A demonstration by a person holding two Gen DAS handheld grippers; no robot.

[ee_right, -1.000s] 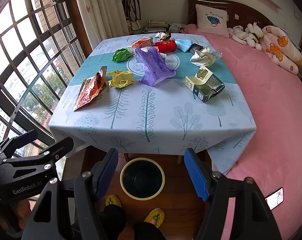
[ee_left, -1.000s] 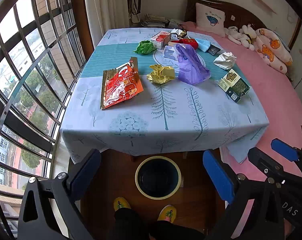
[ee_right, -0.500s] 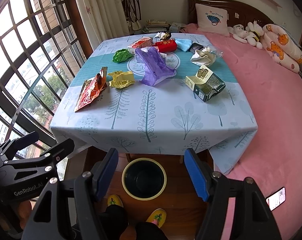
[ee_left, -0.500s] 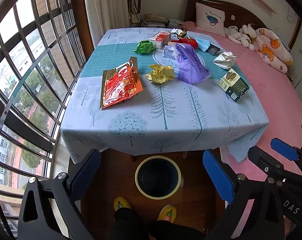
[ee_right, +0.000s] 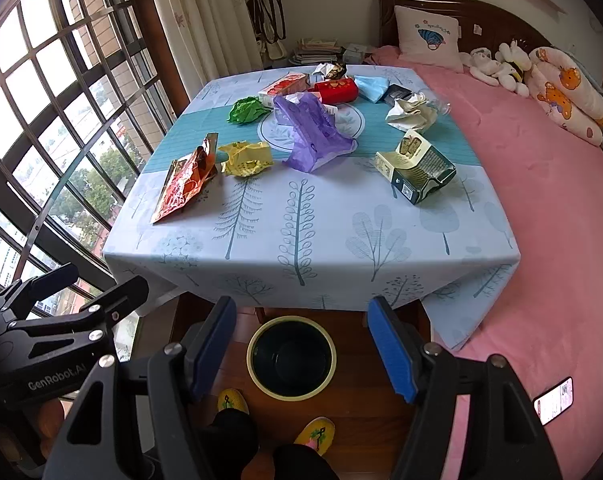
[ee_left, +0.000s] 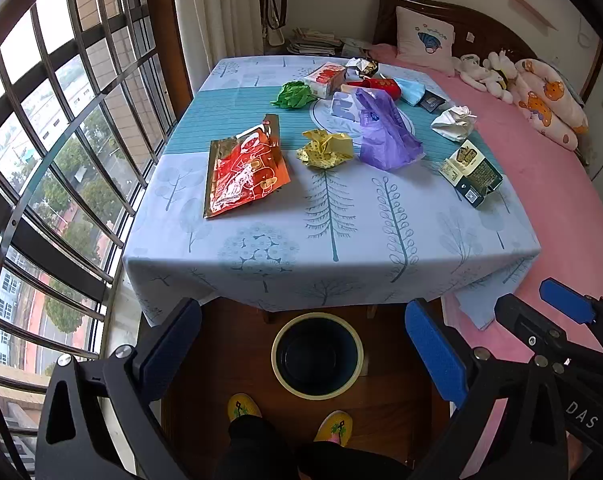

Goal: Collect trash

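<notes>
Trash lay spread on the tabletop [ee_left: 333,236]: a red snack bag [ee_left: 243,170], a yellow wrapper [ee_left: 327,148], a purple bag [ee_left: 383,132] and a small box [ee_left: 471,172]. The trash bin [ee_left: 317,356] stood on the floor below. The left gripper [ee_left: 301,344] and right gripper [ee_right: 301,344] hung above it, jaws wide apart, holding nothing.

On the tablecloth-covered table [ee_left: 329,240], a flat red foil snack bag [ee_left: 241,170] lies left of a crumpled yellow wrapper [ee_left: 327,149], a purple plastic bag [ee_left: 383,136] right of that, and a round dark bin [ee_left: 317,354] stands on the floor before the table.
</notes>
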